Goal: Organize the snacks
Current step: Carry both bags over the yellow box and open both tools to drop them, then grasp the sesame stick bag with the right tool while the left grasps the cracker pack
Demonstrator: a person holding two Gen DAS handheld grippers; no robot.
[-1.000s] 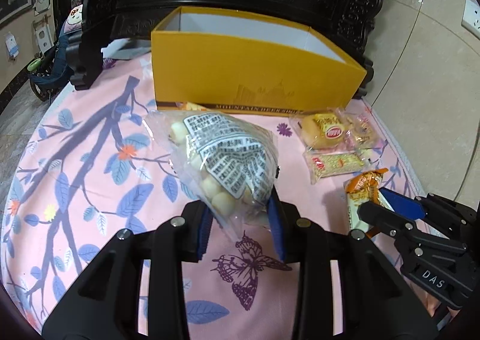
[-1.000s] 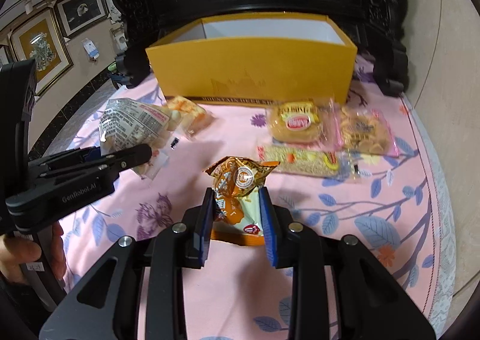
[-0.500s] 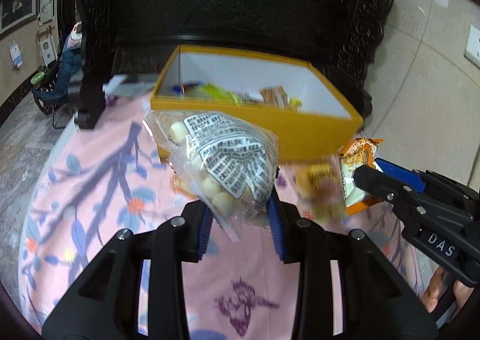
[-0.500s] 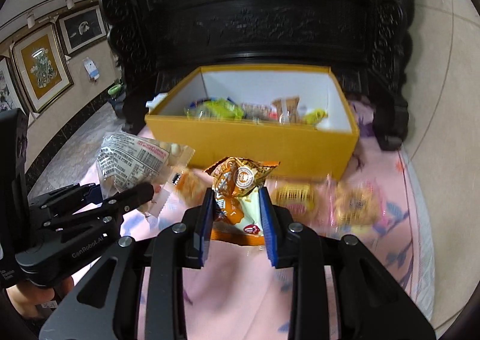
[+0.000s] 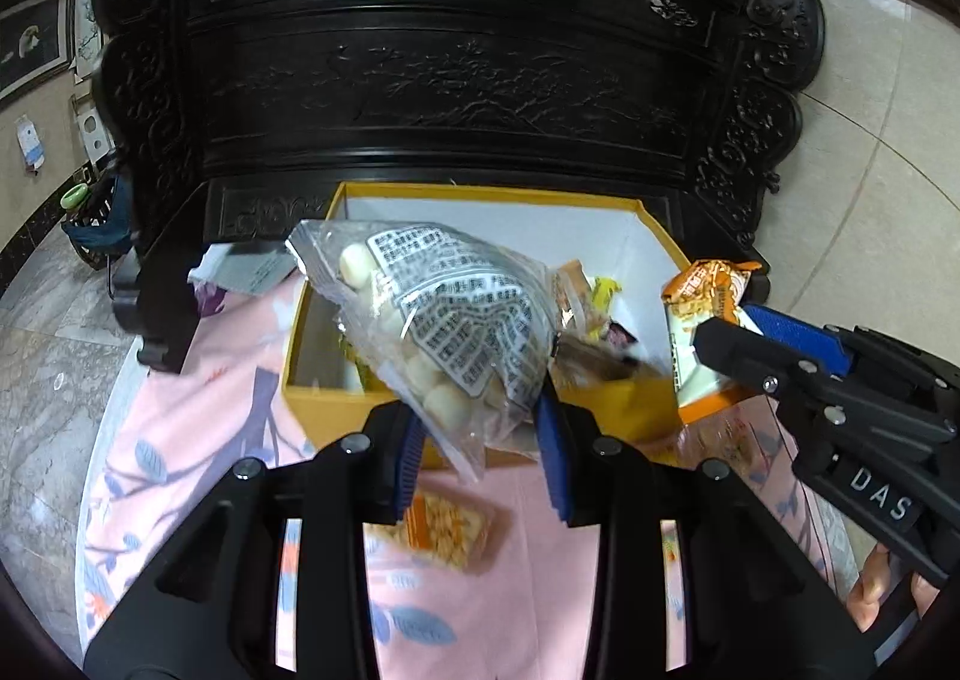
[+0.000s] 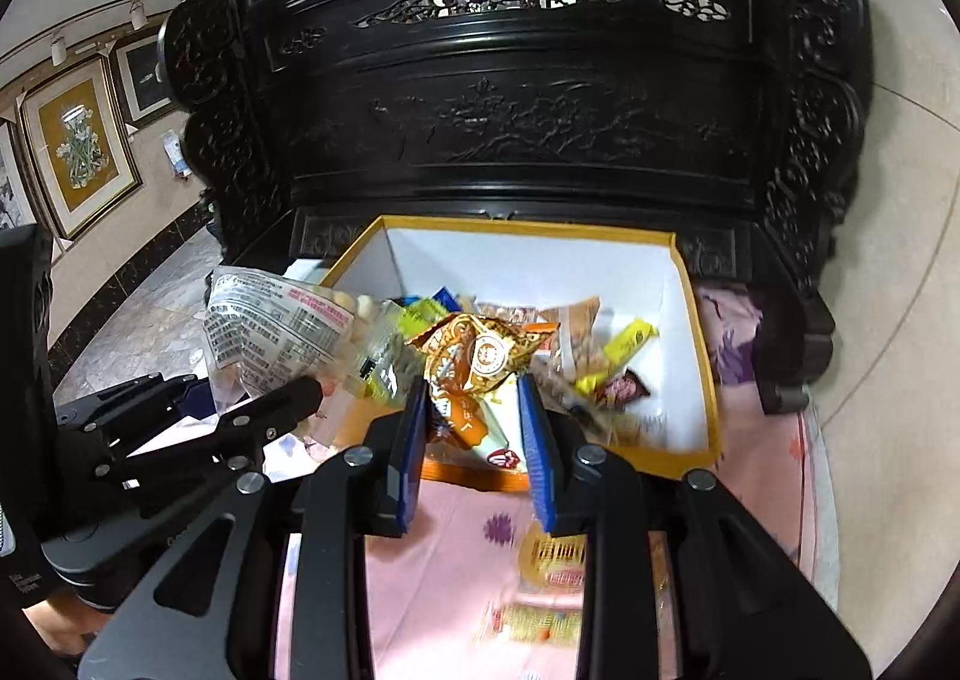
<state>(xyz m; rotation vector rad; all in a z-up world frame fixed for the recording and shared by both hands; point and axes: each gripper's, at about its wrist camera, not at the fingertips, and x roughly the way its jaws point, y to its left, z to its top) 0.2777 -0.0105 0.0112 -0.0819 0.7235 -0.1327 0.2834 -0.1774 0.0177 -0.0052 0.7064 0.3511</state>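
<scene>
My left gripper is shut on a clear bag of white round candies with a printed label, held above the front left of the yellow box. My right gripper is shut on an orange snack packet, raised over the yellow box. Inside the box lie several wrapped snacks. In the left wrist view the right gripper and its orange packet show at the right. In the right wrist view the left gripper and candy bag show at the left.
A pink floral cloth covers the table. More packets lie on it near the front: an orange-yellow one and yellow ones. A dark carved cabinet stands close behind the box. Tiled floor lies at both sides.
Both grippers have risen and moved forward toward the box with their packets still held. The box's inside has come into view, and the loose packets on the cloth have dropped below.
</scene>
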